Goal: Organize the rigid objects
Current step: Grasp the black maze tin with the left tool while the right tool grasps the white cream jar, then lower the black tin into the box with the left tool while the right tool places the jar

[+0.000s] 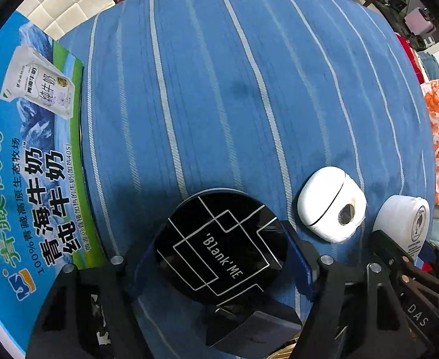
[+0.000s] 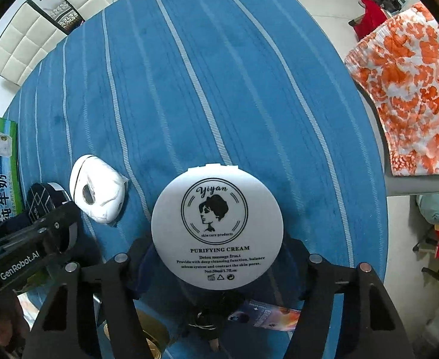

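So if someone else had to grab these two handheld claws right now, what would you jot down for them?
Left gripper: shut on the black Blank'ME compact, held just above the striped blue cloth.
Right gripper: shut on the white Yiyan cream jar.
The white earbud-style case lies on the cloth between the two.
The milk carton sits at the cloth's left edge.
Done: both round items gripped.
Left: set them down, then handle the white case. I can't tell where they belong.
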Motion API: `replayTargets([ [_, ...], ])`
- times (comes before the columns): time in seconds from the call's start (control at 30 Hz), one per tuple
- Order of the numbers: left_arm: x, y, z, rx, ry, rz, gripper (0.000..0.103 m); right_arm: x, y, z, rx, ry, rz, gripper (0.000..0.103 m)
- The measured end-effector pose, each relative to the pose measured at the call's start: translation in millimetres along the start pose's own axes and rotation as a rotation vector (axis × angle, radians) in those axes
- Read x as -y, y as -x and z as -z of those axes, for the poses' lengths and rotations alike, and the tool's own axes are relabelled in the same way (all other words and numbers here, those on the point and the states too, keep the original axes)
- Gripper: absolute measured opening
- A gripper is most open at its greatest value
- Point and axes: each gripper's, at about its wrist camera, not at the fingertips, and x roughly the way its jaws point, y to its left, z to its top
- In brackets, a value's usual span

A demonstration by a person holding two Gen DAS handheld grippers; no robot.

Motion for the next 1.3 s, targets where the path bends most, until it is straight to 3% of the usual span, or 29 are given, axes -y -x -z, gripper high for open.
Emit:
replayTargets([
  [0.37,-3.5,52.1,29.4,0.100,-0.029,0.052,0.074,-8.0,42.6,16.1,0.080,0.037,-0.011,0.069],
  [0.67,-39.6,146.0,61.2,0.253,-0.021,0.175,0.074,-42.4,118.8,36.7,0.177,0.089,-0.085,0.069],
  [0.97,-138.3,227.8,89.6,0.391,0.047,0.108,0.074,-151.5,191.6,74.5,0.282,0.245,-0.158,0.069],
  [1.3,-221.6,261.6,125.0,0.469,0.169,-0.002,0.074,-272.3,200.3,116.4,0.261,0.413,-0.222,0.069],
])
